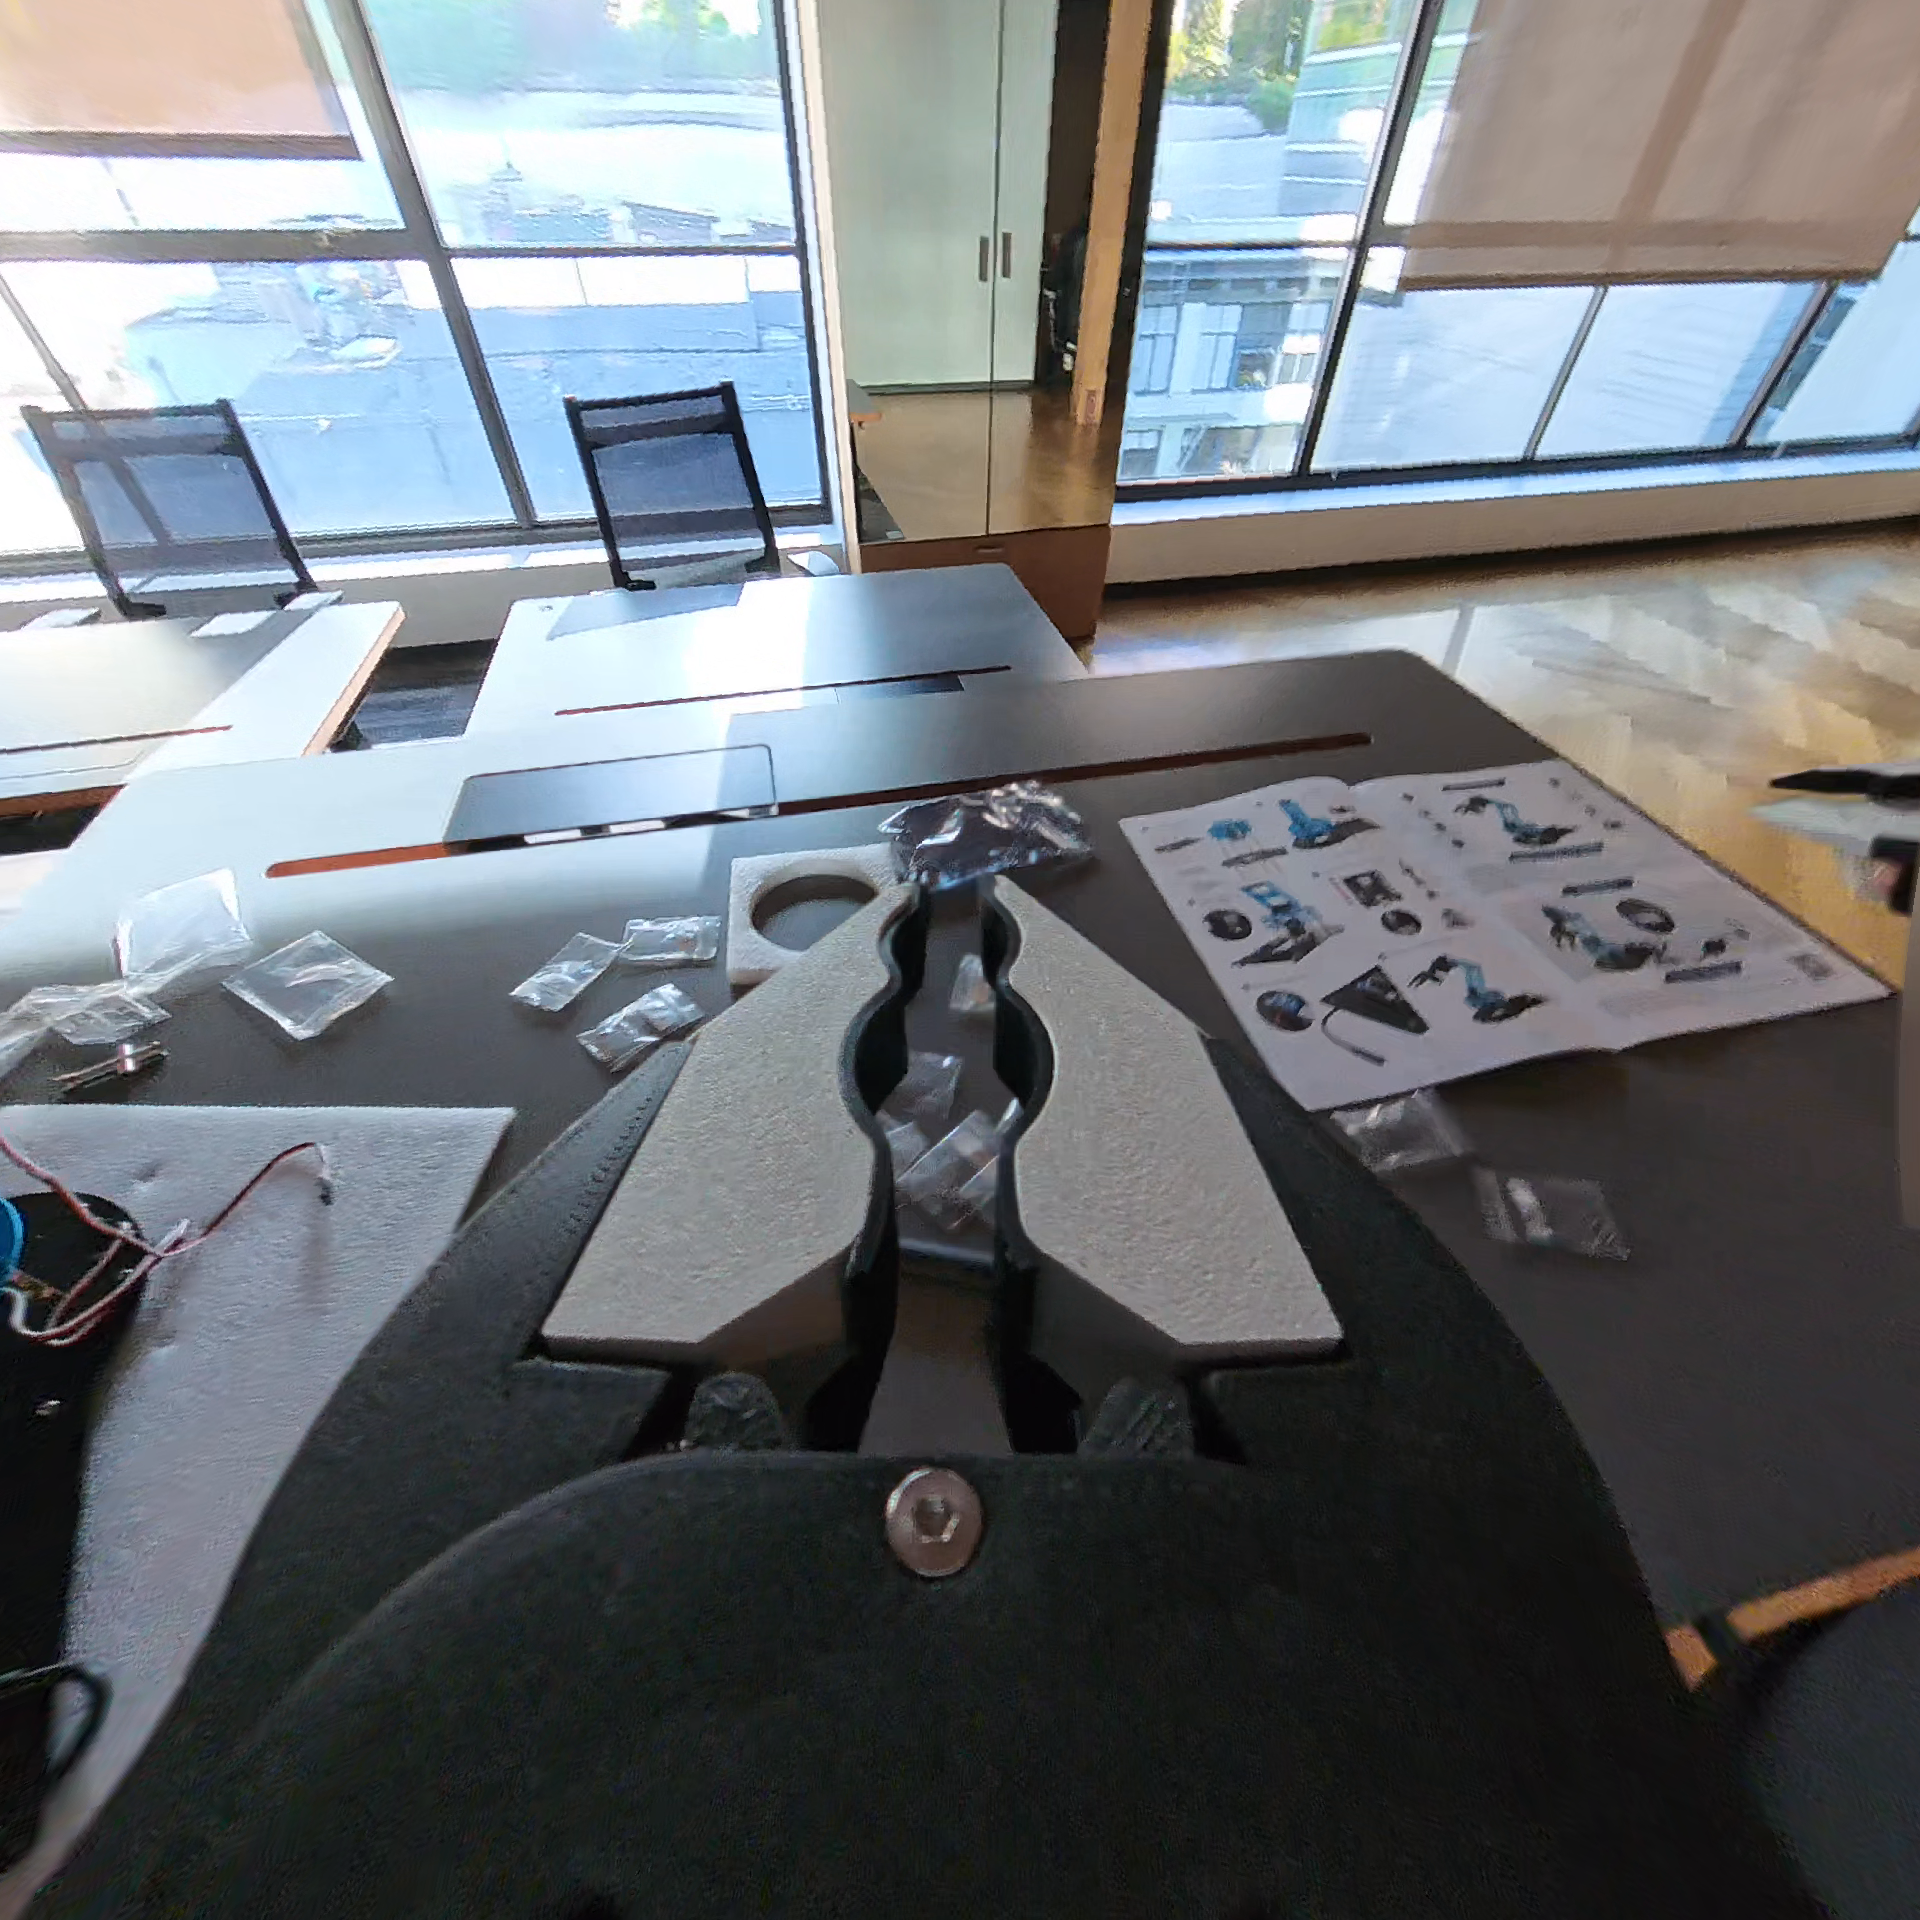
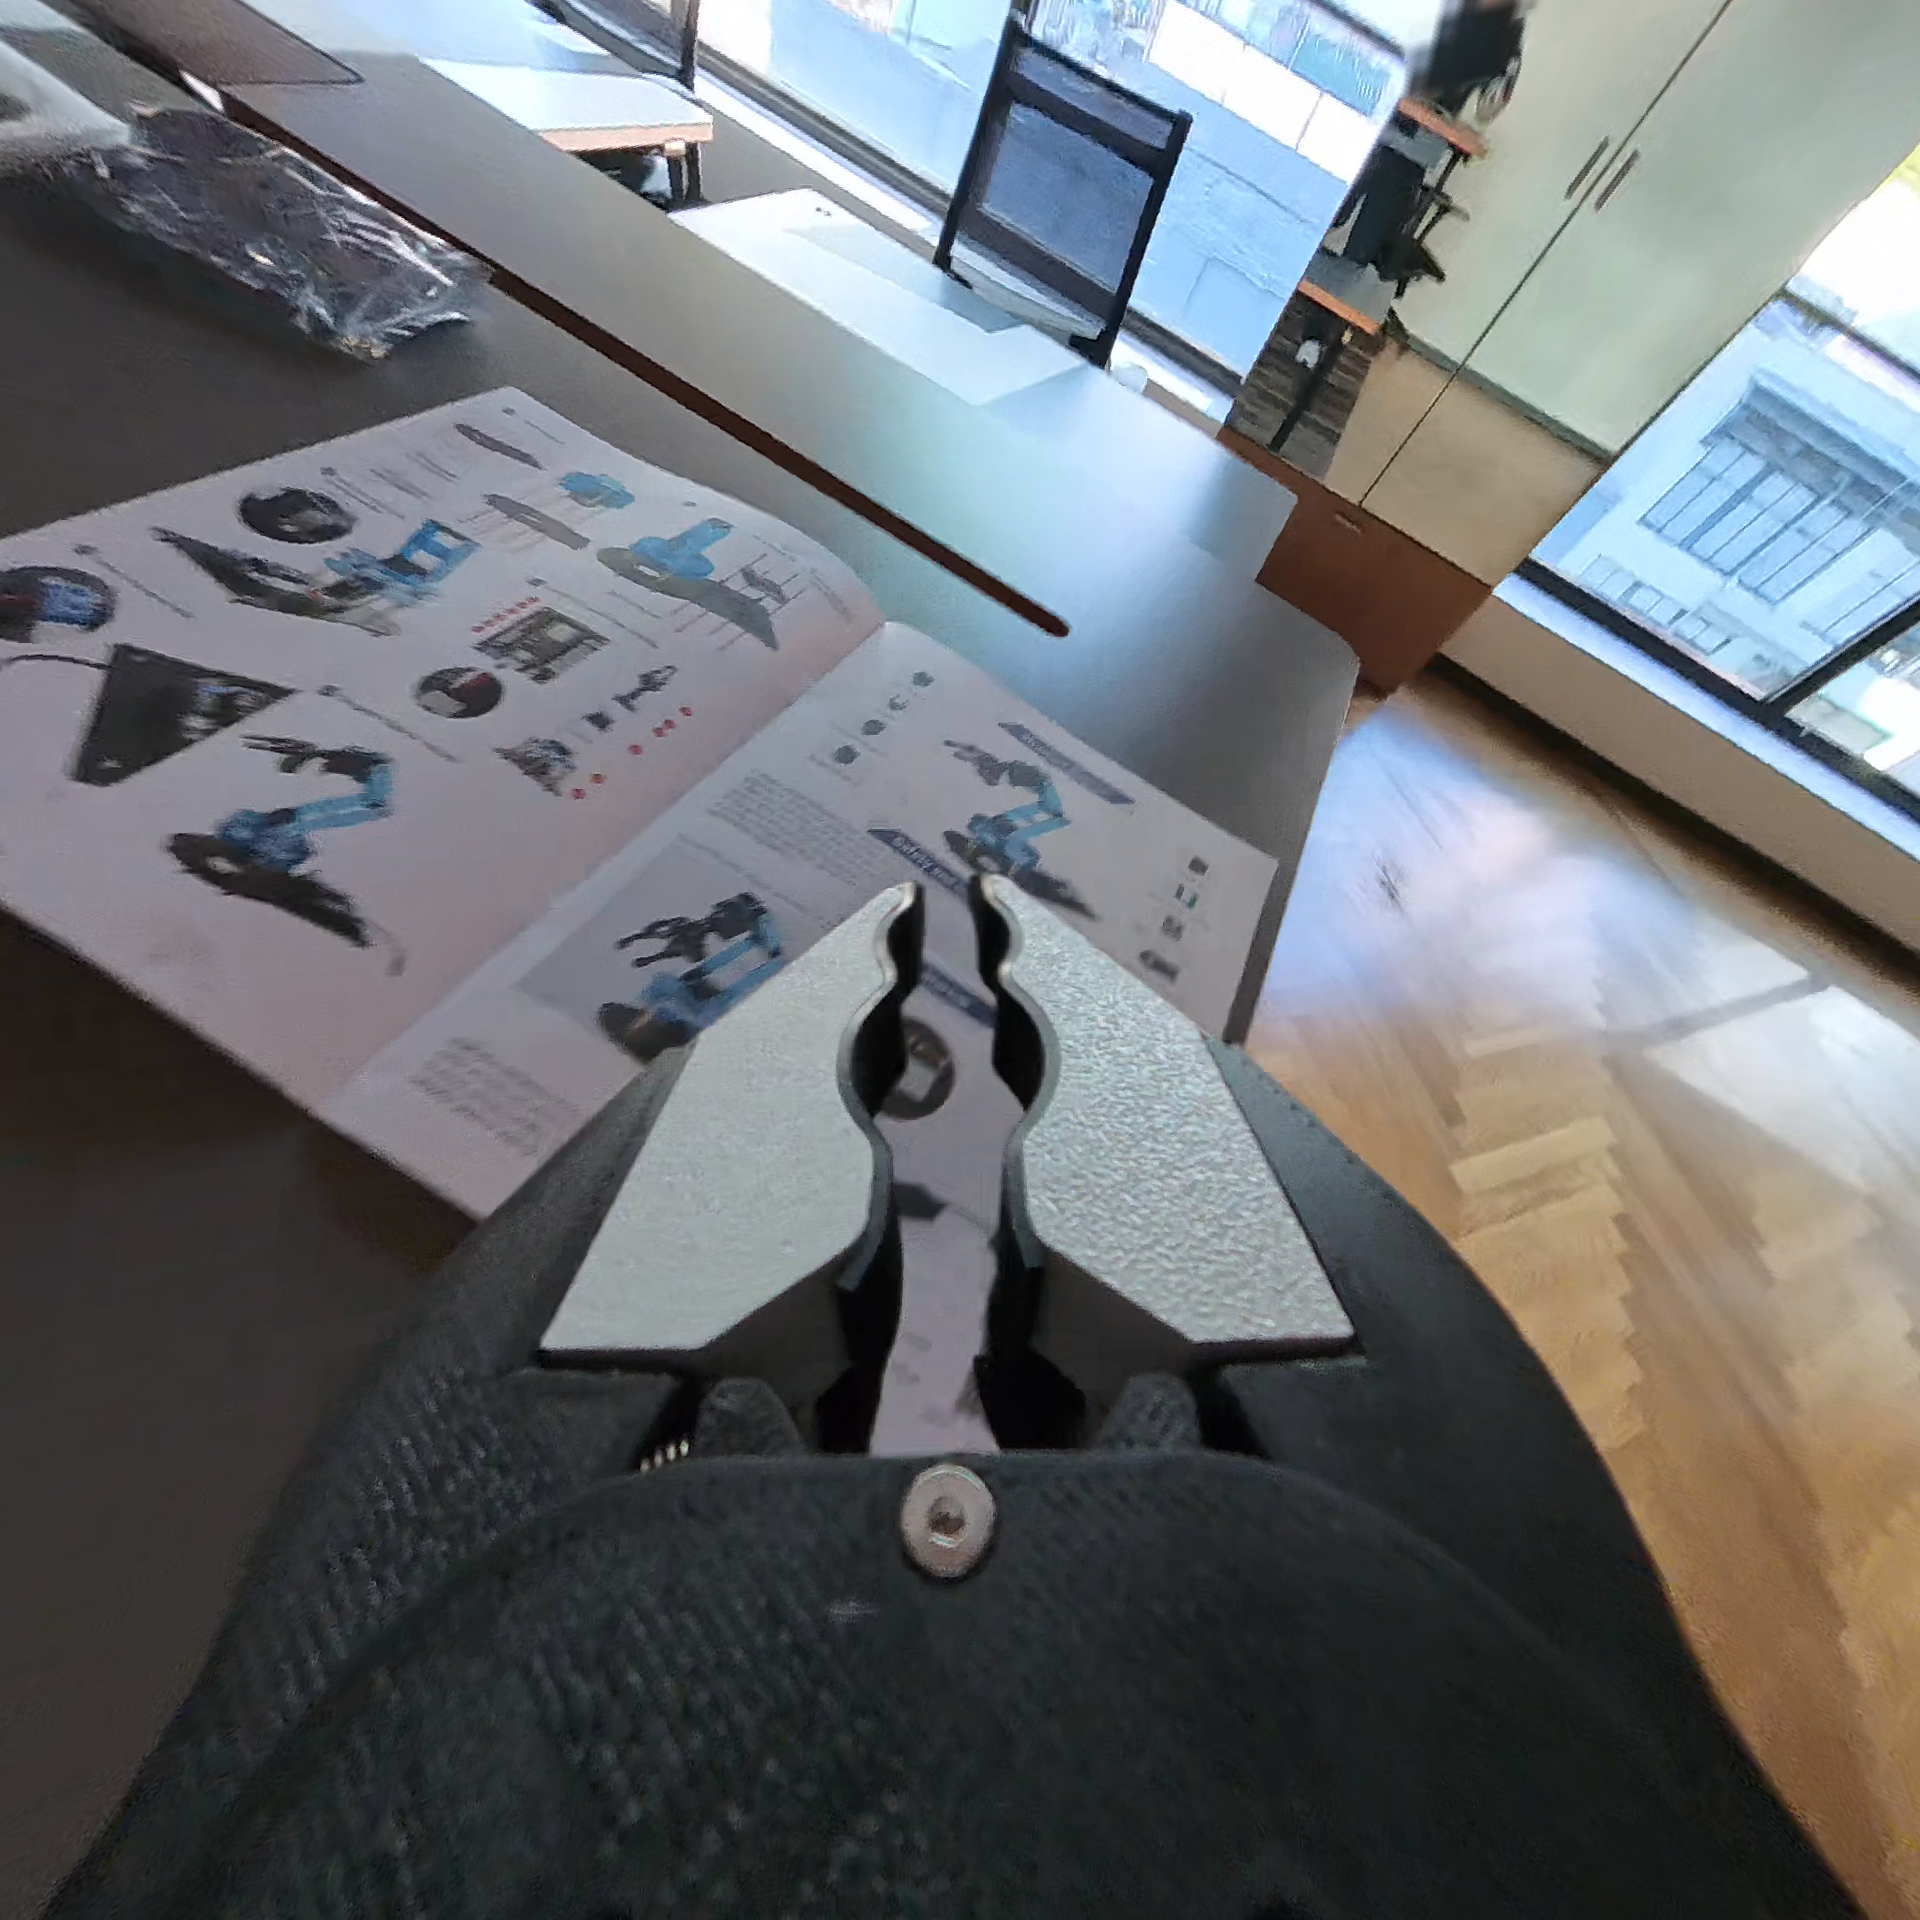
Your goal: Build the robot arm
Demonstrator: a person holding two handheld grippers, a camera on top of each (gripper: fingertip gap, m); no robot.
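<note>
My left gripper (image 1: 954, 891) is shut on the near edge of a crinkled clear plastic bag (image 1: 987, 831) with dark parts inside. It holds the bag over the dark table (image 1: 1351, 717), just past a white foam block (image 1: 790, 914) with a round hole. The same bag (image 2: 260, 229) shows at the top left of the right wrist view. My right gripper (image 2: 945, 896) hovers over the right page of an open picture manual (image 2: 416, 727). Its fingertips stand a little apart with nothing between them. It also shows at the right edge of the left wrist view (image 1: 1849, 800).
Several small clear bags (image 1: 307, 982) lie scattered on the table, some below my left fingers (image 1: 945, 1143). A white foam sheet (image 1: 312, 1247) with a black part and red wires (image 1: 156, 1236) lies at the left. The manual (image 1: 1496, 935) lies at the right. The table edge (image 2: 1288, 852) drops to a wood floor. The left gripper's tips are roughly 60 cm from the right gripper's.
</note>
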